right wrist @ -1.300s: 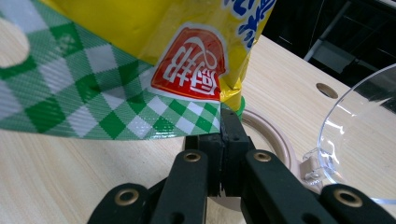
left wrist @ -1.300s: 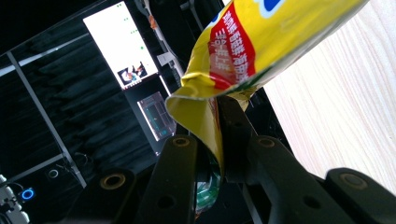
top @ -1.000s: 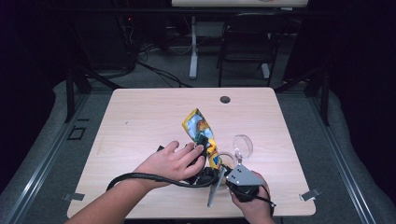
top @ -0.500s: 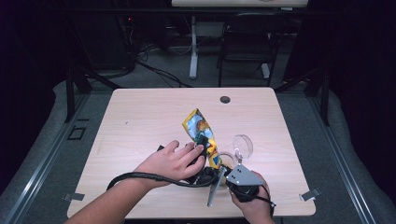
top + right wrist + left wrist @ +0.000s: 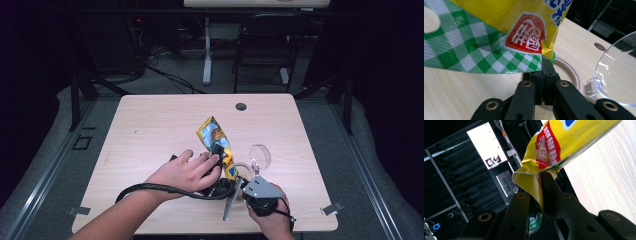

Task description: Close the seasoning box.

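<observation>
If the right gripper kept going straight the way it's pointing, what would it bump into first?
Probably nothing new: the right gripper is already shut on the snack bag right ahead. Past that corner sit the round container and its clear lid, though depth is hard to judge.

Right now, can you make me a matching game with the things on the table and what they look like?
Things:
1. snack bag
2. clear lid
3. left gripper
4. small hole in the table

Descriptions:
A. see-through, flipped open beside a round container
B. dark and round, near the far edge
C. yellow, with a green checked edge
D. black, shut on the bag's yellow edge

Pairs: 1-C, 2-A, 3-D, 4-B
</observation>
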